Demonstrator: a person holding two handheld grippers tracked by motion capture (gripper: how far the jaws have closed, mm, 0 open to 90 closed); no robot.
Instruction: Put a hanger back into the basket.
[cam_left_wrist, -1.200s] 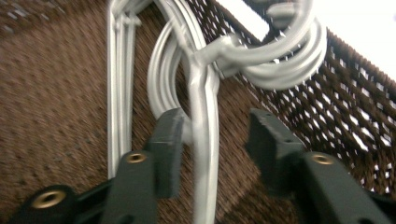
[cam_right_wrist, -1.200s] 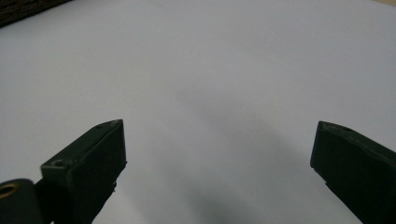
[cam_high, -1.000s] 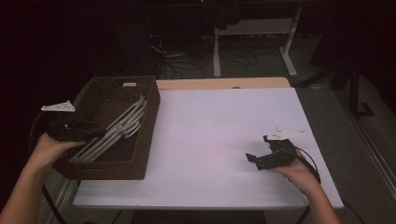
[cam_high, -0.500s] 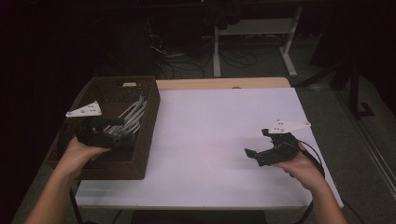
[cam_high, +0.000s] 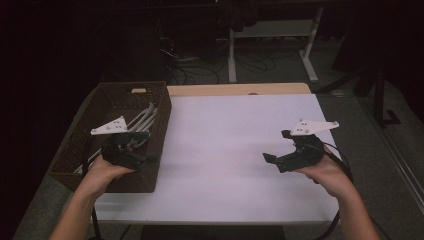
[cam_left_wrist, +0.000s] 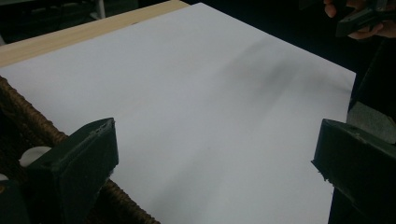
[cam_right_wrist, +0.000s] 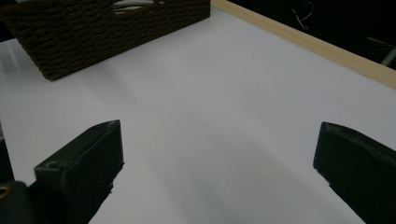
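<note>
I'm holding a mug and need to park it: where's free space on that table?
The white tabletop between the woven basket and the right hand-held gripper is bare. The basket is crowded with grey rods, under the left hand-held gripper.

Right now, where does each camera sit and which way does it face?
High view: above the person's side, facing forward and down on the white table; both forearms, left tool, right tool.
Left gripper view: rides over the basket, facing across the table; open jaws.
Right gripper view: faces the basket; open jaws.
Shared: table, basket.
</note>
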